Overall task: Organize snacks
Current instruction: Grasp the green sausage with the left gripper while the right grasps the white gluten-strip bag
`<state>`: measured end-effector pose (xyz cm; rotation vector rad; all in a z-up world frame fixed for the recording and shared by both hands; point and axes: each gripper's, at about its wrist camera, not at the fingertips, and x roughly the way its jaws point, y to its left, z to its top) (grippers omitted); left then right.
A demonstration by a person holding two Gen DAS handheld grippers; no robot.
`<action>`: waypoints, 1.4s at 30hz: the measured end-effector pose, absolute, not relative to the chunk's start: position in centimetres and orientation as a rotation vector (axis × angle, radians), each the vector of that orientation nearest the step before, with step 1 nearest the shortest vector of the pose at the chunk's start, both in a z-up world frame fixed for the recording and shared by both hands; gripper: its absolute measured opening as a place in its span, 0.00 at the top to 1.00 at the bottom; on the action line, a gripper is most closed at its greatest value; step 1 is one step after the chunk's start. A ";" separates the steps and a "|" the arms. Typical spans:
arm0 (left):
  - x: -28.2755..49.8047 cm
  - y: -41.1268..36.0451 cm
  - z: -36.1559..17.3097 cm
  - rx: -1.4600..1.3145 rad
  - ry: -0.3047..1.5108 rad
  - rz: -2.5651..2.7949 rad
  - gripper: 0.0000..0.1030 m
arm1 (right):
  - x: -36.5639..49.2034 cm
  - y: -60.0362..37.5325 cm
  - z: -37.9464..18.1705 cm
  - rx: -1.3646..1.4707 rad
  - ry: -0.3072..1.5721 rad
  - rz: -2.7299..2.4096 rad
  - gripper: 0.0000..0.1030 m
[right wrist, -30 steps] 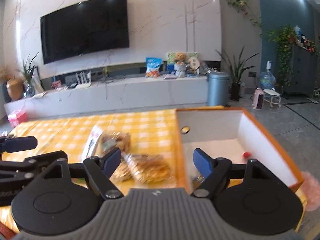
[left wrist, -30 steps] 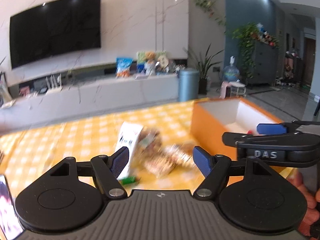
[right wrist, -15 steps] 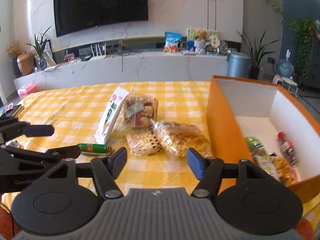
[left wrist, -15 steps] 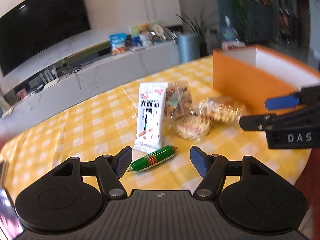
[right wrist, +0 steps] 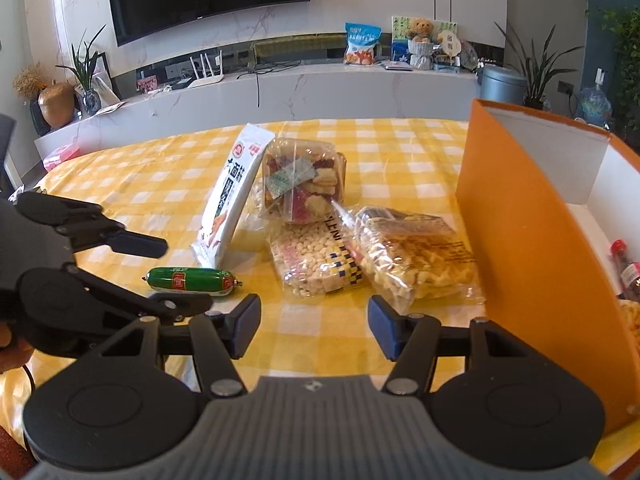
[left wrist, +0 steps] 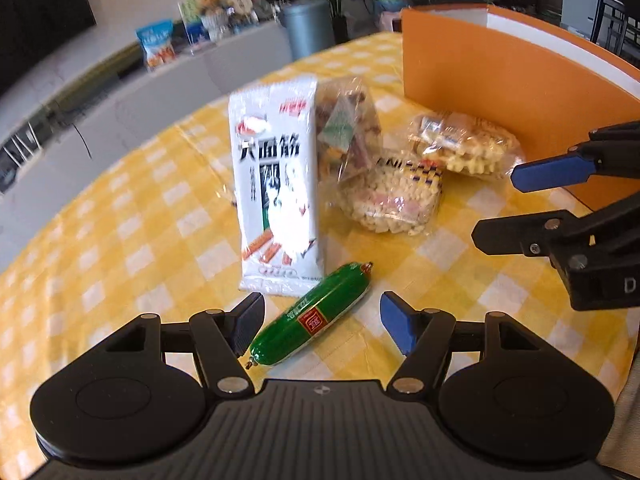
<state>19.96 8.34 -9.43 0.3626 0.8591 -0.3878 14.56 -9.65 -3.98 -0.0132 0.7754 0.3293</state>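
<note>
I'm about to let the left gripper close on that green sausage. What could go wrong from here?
The green sausage lies diagonally between the open left gripper, so the fingers may meet it off-centre and roll or squirt it out. Its far end sits close to the white packet, which could get nudged. The right gripper, open nearby, might block the way to the orange box.

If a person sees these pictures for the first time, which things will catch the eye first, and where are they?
First comes the green sausage, lying on the yellow checked tablecloth between the open fingers of the left gripper. Just behind it lies the white snack packet, with clear bags of snacks to its right. The tall orange box stands at the right side, beside the open right gripper.
</note>
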 end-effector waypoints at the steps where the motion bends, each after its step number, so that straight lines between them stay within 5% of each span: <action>1: 20.2 8.6 -9.6 0.350 0.871 -0.395 0.24 | 14.7 -9.5 -4.1 -0.014 0.778 0.331 0.43; 3: 20.8 9.1 -9.8 0.321 0.900 -0.403 0.24 | 15.0 -9.2 -4.4 -0.015 0.782 0.337 0.43; 9: 20.9 10.0 -9.7 0.273 0.936 -0.377 0.45 | 15.8 -8.7 -4.5 0.025 0.765 0.358 0.44; 19: 18.5 10.1 -8.8 0.199 0.983 -0.280 0.71 | 17.9 -6.8 -4.7 0.095 0.773 0.461 0.58; 42: 18.9 10.7 -8.3 0.112 1.069 -0.183 0.73 | 24.6 -3.1 -6.3 0.298 0.885 0.496 0.58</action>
